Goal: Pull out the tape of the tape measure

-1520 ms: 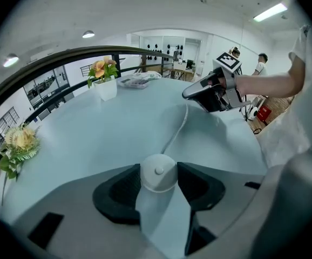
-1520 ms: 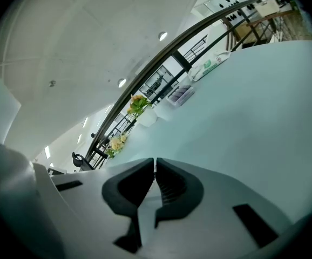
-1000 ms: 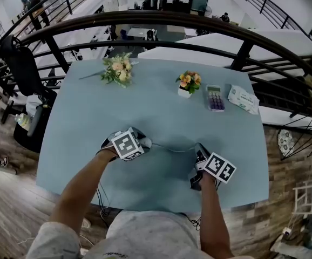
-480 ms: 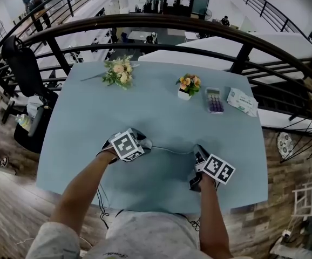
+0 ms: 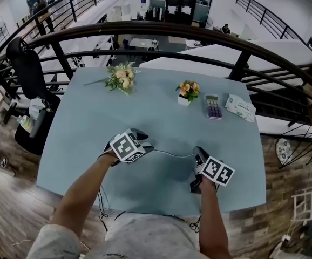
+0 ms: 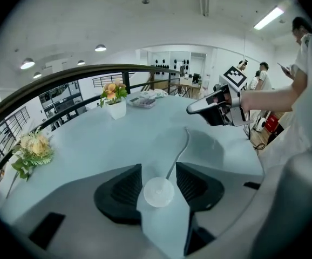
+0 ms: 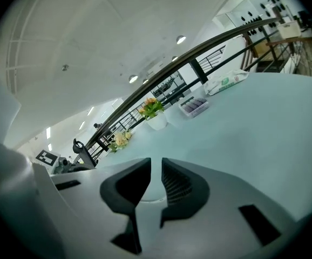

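A small round white tape measure case (image 6: 157,192) sits between the jaws of my left gripper (image 6: 158,170), and the pads touch its sides as the jaws close. From the case a thin pale tape (image 6: 180,150) runs out across the blue table (image 5: 91,123) towards my right gripper (image 6: 195,109). Its far end lies on the table just below that gripper's tip. In the head view the tape (image 5: 169,154) spans from the left gripper (image 5: 145,144) to the right gripper (image 5: 198,155). In its own view the right gripper (image 7: 156,163) shows a narrow gap with nothing visible between the jaws.
At the table's far side lie a bouquet (image 5: 121,77), a small flower pot (image 5: 187,90), a calculator (image 5: 212,106) and a pack of wipes (image 5: 240,107). A dark railing (image 5: 145,31) curves behind the table. People stand behind the right gripper in the left gripper view.
Both grippers stay almost where they were, with the tape still stretched between them. The head view has shifted slightly.
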`<state>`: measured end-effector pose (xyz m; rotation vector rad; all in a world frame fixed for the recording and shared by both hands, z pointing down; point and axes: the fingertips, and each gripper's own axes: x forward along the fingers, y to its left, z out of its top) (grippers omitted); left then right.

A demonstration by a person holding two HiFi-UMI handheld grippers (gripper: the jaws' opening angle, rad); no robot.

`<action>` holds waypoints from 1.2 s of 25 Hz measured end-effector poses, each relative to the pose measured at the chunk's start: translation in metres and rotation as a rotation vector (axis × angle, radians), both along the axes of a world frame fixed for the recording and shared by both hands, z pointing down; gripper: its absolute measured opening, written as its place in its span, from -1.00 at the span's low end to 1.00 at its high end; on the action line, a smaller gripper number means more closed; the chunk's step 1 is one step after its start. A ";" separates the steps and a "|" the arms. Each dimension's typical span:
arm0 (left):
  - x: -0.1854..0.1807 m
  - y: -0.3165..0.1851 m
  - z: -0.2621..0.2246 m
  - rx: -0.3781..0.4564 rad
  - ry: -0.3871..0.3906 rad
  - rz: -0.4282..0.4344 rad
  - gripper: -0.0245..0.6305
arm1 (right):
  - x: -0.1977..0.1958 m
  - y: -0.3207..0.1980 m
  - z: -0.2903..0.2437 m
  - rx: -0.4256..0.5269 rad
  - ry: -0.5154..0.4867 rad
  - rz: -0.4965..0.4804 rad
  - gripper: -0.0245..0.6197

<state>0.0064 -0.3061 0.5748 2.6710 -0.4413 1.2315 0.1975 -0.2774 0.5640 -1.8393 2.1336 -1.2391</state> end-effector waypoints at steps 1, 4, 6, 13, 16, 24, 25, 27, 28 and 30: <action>0.001 -0.001 -0.005 0.008 0.015 -0.011 -0.32 | 0.000 0.000 -0.003 0.005 0.011 -0.005 -0.78; 0.004 -0.006 -0.021 0.032 0.059 -0.046 -0.35 | 0.000 -0.001 -0.012 0.020 0.041 -0.020 -0.78; 0.005 -0.008 -0.031 0.051 0.082 -0.066 -0.36 | 0.000 -0.002 -0.019 0.032 0.067 -0.031 -0.78; 0.007 -0.012 -0.067 0.105 0.161 -0.150 -0.41 | -0.002 -0.008 -0.057 0.095 0.216 -0.086 -0.78; 0.004 -0.014 -0.081 0.137 0.190 -0.197 -0.47 | -0.009 -0.012 -0.073 0.128 0.279 -0.125 -0.78; -0.001 -0.010 -0.122 0.199 0.319 -0.336 -0.59 | -0.030 -0.013 -0.119 0.237 0.423 -0.208 -0.78; -0.002 -0.008 -0.125 0.209 0.326 -0.345 -0.60 | -0.032 -0.012 -0.124 0.248 0.435 -0.215 -0.78; -0.003 -0.005 -0.133 0.227 0.341 -0.363 -0.62 | -0.038 -0.011 -0.133 0.271 0.457 -0.227 -0.78; -0.004 -0.003 -0.137 0.234 0.350 -0.372 -0.63 | -0.040 -0.011 -0.137 0.282 0.467 -0.235 -0.78; -0.003 0.000 -0.143 0.239 0.371 -0.390 -0.66 | -0.045 -0.011 -0.143 0.304 0.487 -0.249 -0.78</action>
